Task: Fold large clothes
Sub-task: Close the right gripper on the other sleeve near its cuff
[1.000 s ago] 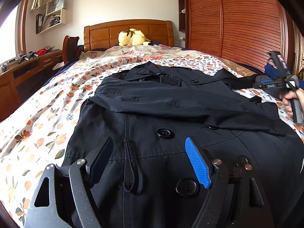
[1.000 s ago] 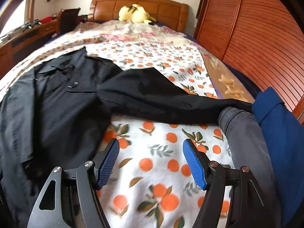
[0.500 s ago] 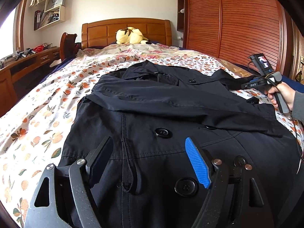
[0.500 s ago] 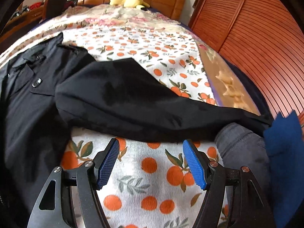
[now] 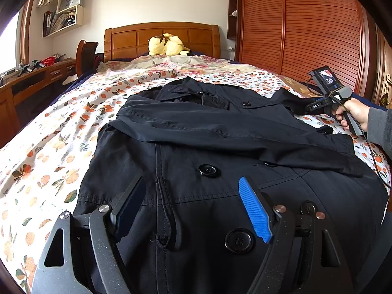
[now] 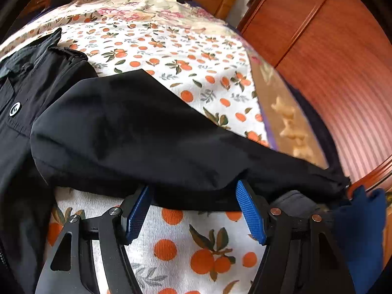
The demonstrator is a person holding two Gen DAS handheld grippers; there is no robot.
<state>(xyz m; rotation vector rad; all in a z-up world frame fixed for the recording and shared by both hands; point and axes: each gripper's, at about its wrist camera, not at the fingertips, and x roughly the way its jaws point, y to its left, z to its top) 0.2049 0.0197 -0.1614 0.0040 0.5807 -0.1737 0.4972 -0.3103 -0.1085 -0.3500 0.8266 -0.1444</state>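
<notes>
A black button-front coat point(image 5: 220, 196) lies face up on the bed with the orange-print sheet point(image 5: 49, 147). One sleeve point(image 5: 220, 132) is folded across its chest. My left gripper point(image 5: 191, 183) hovers open over the coat's lower front, nothing between its fingers. In the right wrist view the other sleeve point(image 6: 147, 134) stretches out sideways over the sheet point(image 6: 186, 245). My right gripper point(image 6: 193, 191) is open, its blue pads point(image 6: 250, 210) at the sleeve's near edge and the fabric edge just over the tips. A hand point(image 5: 352, 112) holds that gripper at the right of the left wrist view.
A yellow plush toy point(image 5: 166, 45) sits by the wooden headboard point(image 5: 159, 36). A slatted wooden wardrobe point(image 5: 306, 24) runs along the right side. A desk point(image 5: 36, 78) stands left of the bed. Blue fabric point(image 6: 360, 232) lies beside the sleeve's cuff.
My right gripper has moved forward across the sheet to the spread sleeve, whose edge now reaches its fingertips. The left gripper has stayed over the coat's front.
</notes>
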